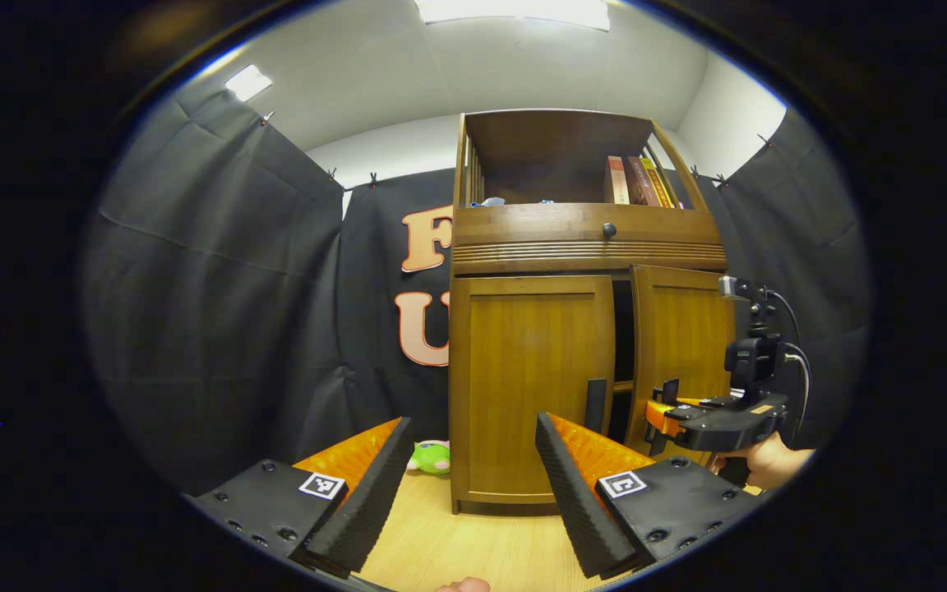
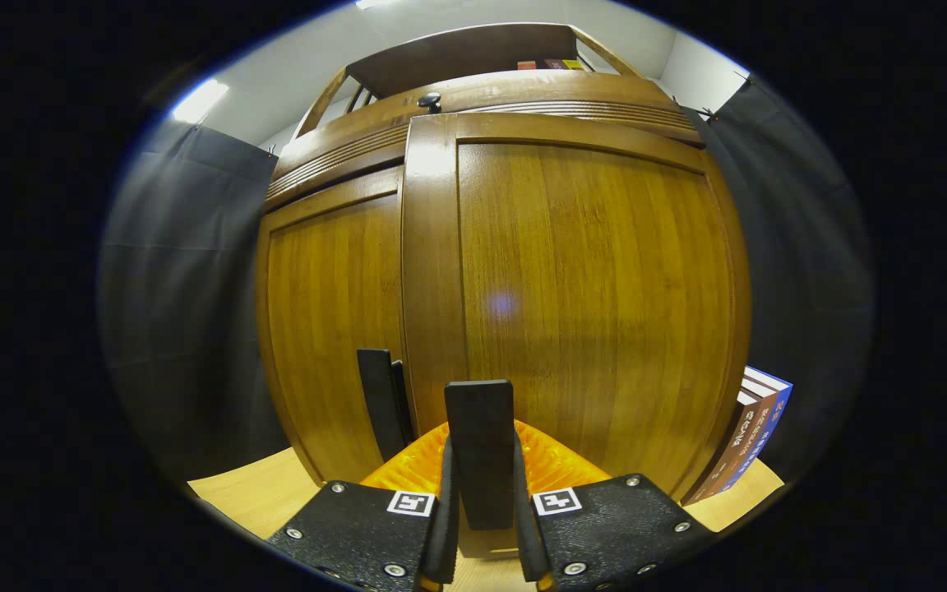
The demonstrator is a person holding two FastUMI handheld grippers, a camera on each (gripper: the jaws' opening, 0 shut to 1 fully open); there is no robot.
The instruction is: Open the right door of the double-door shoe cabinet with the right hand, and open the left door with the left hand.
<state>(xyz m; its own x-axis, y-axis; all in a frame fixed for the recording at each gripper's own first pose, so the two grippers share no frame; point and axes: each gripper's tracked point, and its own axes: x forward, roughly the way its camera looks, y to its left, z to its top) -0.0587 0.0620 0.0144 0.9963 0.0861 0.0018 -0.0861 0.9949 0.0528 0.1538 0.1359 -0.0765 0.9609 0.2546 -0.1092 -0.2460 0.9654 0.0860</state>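
Right gripper [image 2: 480,526] around door handle [image 2: 480,460]

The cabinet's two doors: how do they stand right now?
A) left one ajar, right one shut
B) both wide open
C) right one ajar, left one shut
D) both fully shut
C: the right door has swung out, leaving a dark gap beside the shut left door, and the right gripper clamps the right door's handle.
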